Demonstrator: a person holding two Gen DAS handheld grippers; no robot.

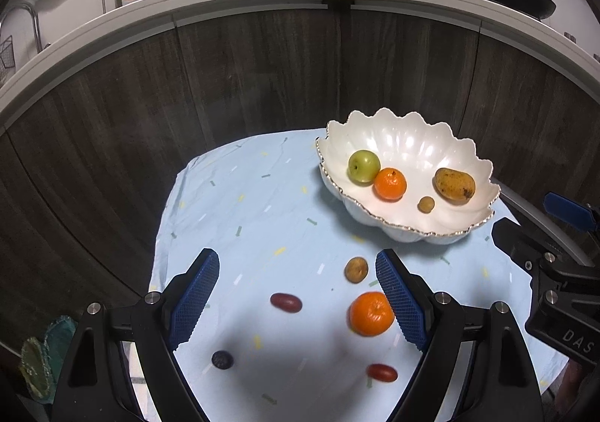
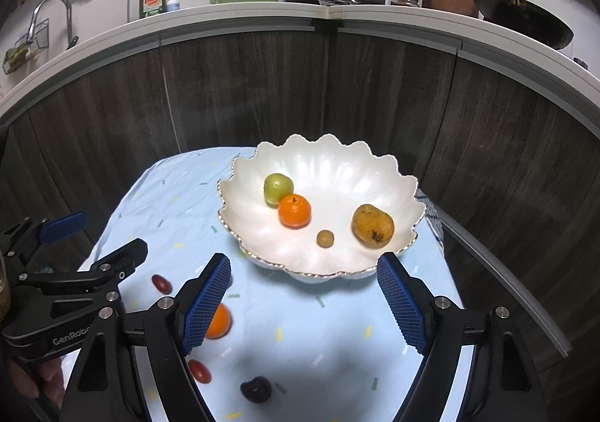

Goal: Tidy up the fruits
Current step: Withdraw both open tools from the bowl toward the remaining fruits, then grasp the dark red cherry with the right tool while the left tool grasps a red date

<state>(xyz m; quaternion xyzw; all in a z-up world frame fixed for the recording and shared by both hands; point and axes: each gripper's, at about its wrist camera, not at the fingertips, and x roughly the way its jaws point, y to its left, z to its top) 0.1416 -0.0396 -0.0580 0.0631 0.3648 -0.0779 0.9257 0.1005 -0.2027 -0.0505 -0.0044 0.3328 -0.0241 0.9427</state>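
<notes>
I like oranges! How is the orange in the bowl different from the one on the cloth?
The orange in the bowl sits touching a green fruit; the orange on the cloth lies alone, beside the open left tool. The cloth one looks bigger, perhaps only from being nearer. Both are round and bright orange.

Left tongs [image 1: 296, 300]: black frame, silver screws, blue cross-hatched pads [image 1: 197, 296].
Right tongs [image 2: 303, 300]: same build; white "DAS" lettering.
Left body marking: white "GenRobo" text.

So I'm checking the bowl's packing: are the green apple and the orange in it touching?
Touching. In the right wrist view the green apple and orange meet with no white bowl showing between; the left wrist view agrees.
</notes>
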